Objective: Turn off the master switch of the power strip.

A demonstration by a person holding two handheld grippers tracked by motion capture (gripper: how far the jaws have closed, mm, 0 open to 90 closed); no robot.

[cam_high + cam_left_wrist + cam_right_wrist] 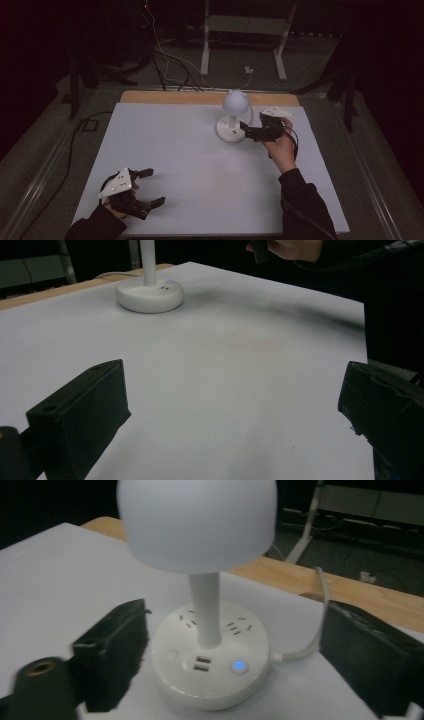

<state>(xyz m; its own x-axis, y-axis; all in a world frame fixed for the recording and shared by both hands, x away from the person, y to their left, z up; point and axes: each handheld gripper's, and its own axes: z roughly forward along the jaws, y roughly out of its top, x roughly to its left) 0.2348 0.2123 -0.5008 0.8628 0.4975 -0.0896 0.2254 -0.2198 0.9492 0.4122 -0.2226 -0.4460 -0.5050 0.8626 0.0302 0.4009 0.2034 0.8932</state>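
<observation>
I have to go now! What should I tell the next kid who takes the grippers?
Left gripper: open, holding nothing, at the near left of the white table.
Right gripper: open, jaws on either side of the lamp base, not pressing it as far as I can tell.
Lamp: upright at the far middle of the table, white shade unlit, blue button glowing on the base, cord running off the far edge.
Done: right gripper brought up to the base.
Left: probably grip the base or press the button.
</observation>
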